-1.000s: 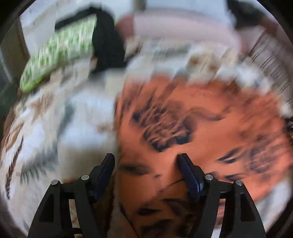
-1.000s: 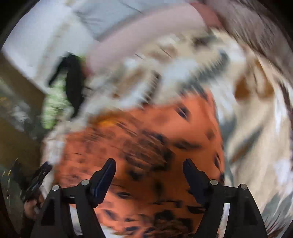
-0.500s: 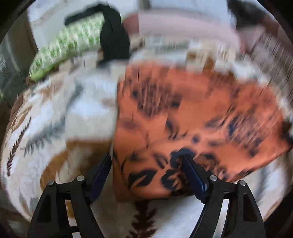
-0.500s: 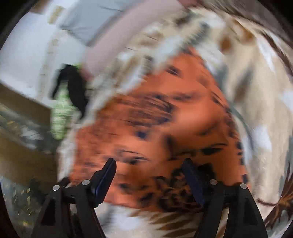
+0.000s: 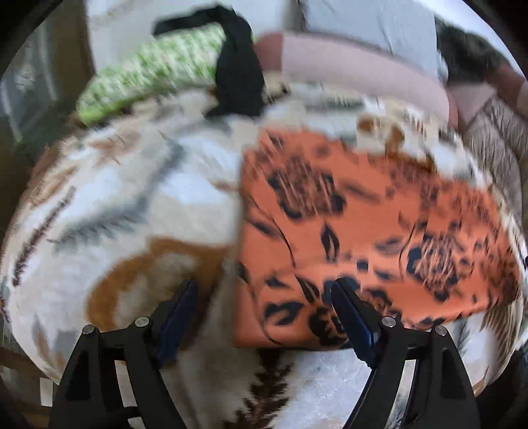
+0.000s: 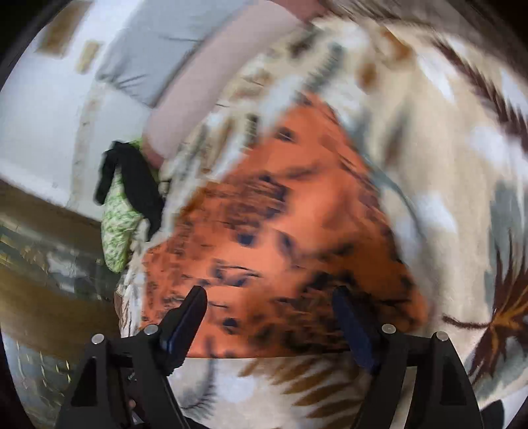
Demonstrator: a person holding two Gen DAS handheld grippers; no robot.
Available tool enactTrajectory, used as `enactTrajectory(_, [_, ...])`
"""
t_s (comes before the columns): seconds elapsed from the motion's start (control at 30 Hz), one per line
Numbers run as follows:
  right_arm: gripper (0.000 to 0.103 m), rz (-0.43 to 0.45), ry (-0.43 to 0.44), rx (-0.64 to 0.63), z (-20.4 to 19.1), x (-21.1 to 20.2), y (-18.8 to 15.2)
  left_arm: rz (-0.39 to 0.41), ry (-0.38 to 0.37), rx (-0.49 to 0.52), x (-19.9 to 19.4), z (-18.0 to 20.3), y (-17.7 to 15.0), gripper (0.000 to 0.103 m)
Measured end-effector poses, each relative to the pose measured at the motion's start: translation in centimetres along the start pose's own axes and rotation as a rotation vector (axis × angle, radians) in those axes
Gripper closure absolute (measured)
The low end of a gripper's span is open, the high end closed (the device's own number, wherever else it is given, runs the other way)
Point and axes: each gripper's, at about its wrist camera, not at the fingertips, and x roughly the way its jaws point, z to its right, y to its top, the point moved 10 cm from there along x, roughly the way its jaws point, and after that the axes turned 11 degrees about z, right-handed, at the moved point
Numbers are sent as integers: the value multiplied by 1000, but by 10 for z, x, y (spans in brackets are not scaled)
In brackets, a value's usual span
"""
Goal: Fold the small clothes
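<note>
An orange cloth with dark flower prints (image 5: 369,227) lies folded flat on a leaf-patterned blanket (image 5: 109,211). My left gripper (image 5: 264,297) hovers above the cloth's near left corner, jaws opening, nothing pressed between them. In the right wrist view the same orange cloth (image 6: 290,231) spreads ahead. My right gripper (image 6: 269,305) stands over its near edge, jaws opening and wide apart, holding nothing. Both views are blurred by motion.
A green patterned cloth (image 5: 151,72) and a black garment (image 5: 237,76) lie at the blanket's far edge. A pink bolster (image 5: 356,69) and a grey pillow (image 5: 369,19) sit behind. The bed's edge and floor (image 6: 36,264) show at the left of the right wrist view.
Both grippers have pulled back and risen from the orange cloth. Its whole folded shape and near edge now show, where before it filled the space under the fingers.
</note>
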Motion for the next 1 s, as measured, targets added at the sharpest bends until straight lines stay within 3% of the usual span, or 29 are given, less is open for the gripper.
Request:
enactTrajectory(0.1, [22, 8, 166, -235, -94, -12, -7, 51, 31, -6, -14, -10, 13, 20])
enactTrajectory(0.2, [22, -51, 240, -386, -136, -3, -37, 61, 15, 8, -15, -1, 18, 20])
enactTrajectory(0.23, [22, -66, 223, -376, -128, 1, -43, 64, -4, 24, -15, 9, 19, 20])
enactTrajectory(0.33, [21, -109, 118, -177, -71, 21, -48, 77, -46, 75, -12, 33, 23, 20])
enactTrajectory(0.37, [21, -108, 88, -81, -46, 24, -43, 76, -61, 100, -8, 44, 25, 20])
enactTrajectory(0.43, [21, -101, 56, -15, -24, 33, -26, 73, -81, 129, 1, 61, 24, 20])
enactTrajectory(0.5, [21, -104, 78, 5, -16, 43, -4, 49, -83, 147, 12, 70, 16, 20])
enactTrajectory(0.6, [21, -107, 88, 30, -3, 72, 30, -46, -32, 194, 40, 69, -8, 20])
enactTrajectory(0.73, [21, -174, 55, 167, 45, 136, 63, -29, -44, 194, 42, 70, -10, 19])
enactTrajectory(0.8, [23, -145, 40, 294, 67, 153, 77, -41, -46, 196, 37, 70, -6, 19])
enactTrajectory(0.87, [22, -111, 31, 297, 57, 147, 89, -12, -55, 165, 28, 68, 3, 19])
enactTrajectory(0.93, [21, -69, 86, 221, 29, 135, 98, 38, -82, 134, 17, 69, 17, 19])
enactTrajectory(1.0, [21, -96, 109, 164, 12, 138, 93, 57, -84, 138, 20, 69, 26, 17])
